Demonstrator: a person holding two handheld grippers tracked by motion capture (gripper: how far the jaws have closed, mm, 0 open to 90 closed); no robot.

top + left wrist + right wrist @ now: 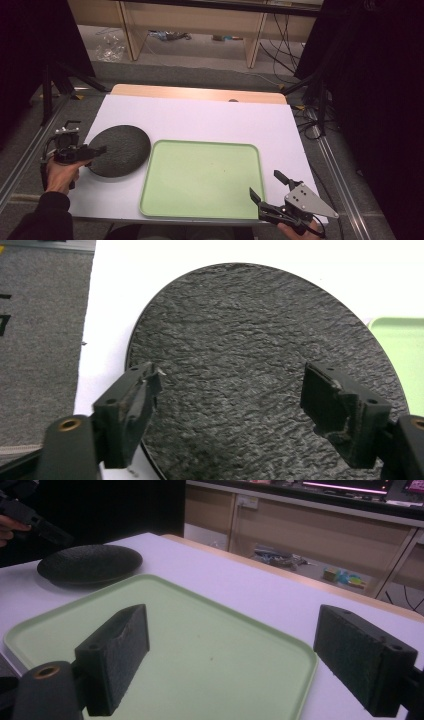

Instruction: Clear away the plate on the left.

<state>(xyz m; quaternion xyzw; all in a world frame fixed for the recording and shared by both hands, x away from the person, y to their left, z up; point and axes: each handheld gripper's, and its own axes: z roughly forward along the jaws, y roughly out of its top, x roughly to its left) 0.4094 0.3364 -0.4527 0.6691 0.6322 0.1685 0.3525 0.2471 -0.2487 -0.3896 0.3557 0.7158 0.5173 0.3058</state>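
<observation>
A round black textured plate [120,149] [250,335] [90,562] lies on the white table cover, just left of an empty light green tray [200,180] [402,342] [65,607]. My left gripper [101,149] [230,400] is open, and its jaws hover above the plate's left part with nothing between them. Farther off in the right gripper view, that left gripper [35,520] hangs beside the plate. At the tray's near right corner my right gripper [265,183] [225,655] is open and empty, its jaws pointing over the tray.
The white cover [210,117] spans the table, with a wooden strip [200,92] along the back edge. Metal rails [332,160] run down both sides. Wooden shelving [190,25] and cables lie beyond, with dark curtains on either side.
</observation>
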